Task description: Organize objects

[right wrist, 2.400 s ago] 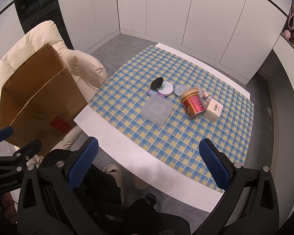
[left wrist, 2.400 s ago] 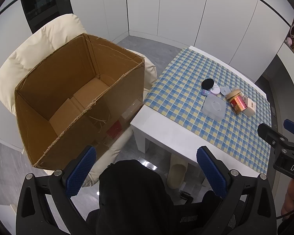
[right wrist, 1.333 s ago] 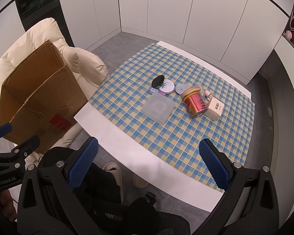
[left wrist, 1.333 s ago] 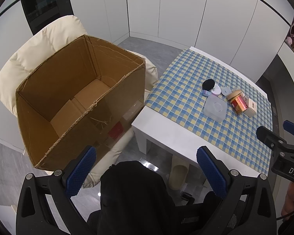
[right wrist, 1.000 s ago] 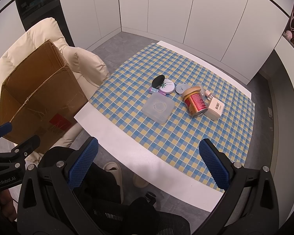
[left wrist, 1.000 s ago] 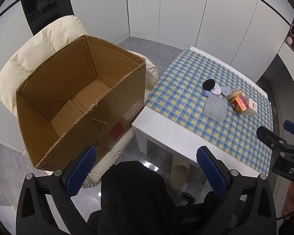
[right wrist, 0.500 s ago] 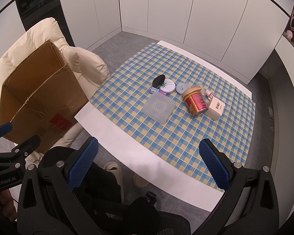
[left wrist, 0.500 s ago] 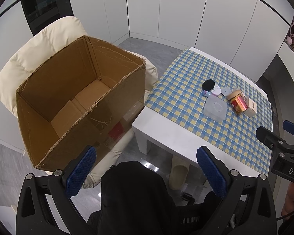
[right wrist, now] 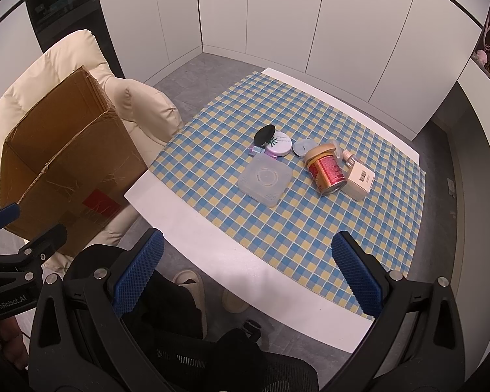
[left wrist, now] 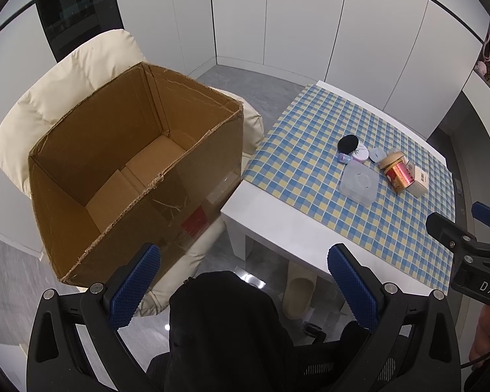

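The small items, among them a red can [right wrist: 326, 171], a clear lidded container [right wrist: 265, 179] and a white carton [right wrist: 360, 180], cluster mid-desk [right wrist: 186, 225], well apart from the empty cardboard box [left wrist: 130, 176] on the armchair [left wrist: 81, 78] beside the desk. Both the left gripper [left wrist: 241, 281] and the right gripper [right wrist: 245, 271] hover short of the desk's near edge, fingers spread wide and holding nothing, likely poised to begin moving items into the box.

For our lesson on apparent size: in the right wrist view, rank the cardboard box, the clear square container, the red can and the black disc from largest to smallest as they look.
1. Cardboard box, though it sits nearest the camera.
2. Clear container.
3. Red can.
4. Black disc.
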A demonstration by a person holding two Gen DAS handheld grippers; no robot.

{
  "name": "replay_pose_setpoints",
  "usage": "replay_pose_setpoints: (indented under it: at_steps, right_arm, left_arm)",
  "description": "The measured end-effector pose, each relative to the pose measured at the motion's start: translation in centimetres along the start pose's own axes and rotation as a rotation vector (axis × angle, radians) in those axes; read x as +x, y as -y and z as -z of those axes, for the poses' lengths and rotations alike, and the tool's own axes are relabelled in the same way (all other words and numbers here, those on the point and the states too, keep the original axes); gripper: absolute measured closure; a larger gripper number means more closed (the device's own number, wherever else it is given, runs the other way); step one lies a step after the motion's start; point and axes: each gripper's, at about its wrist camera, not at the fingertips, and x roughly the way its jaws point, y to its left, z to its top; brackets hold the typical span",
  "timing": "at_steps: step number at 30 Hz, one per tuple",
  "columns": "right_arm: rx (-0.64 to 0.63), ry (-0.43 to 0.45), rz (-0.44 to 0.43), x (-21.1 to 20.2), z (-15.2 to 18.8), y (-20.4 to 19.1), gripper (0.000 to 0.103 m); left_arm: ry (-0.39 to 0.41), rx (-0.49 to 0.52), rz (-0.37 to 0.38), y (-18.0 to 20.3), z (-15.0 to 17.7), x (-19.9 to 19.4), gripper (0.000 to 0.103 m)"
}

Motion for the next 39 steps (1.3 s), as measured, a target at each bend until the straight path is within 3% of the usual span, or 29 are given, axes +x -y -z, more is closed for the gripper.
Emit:
replay_pose_setpoints:
  at_steps: [39]
  right_arm:
    - [0.020,0.002,0.016,-0.4,-0.2,1.6,0.000]
  left_arm:
    - [0.026,0.051,0.031,1.7,-0.3,-0.2,0.001]
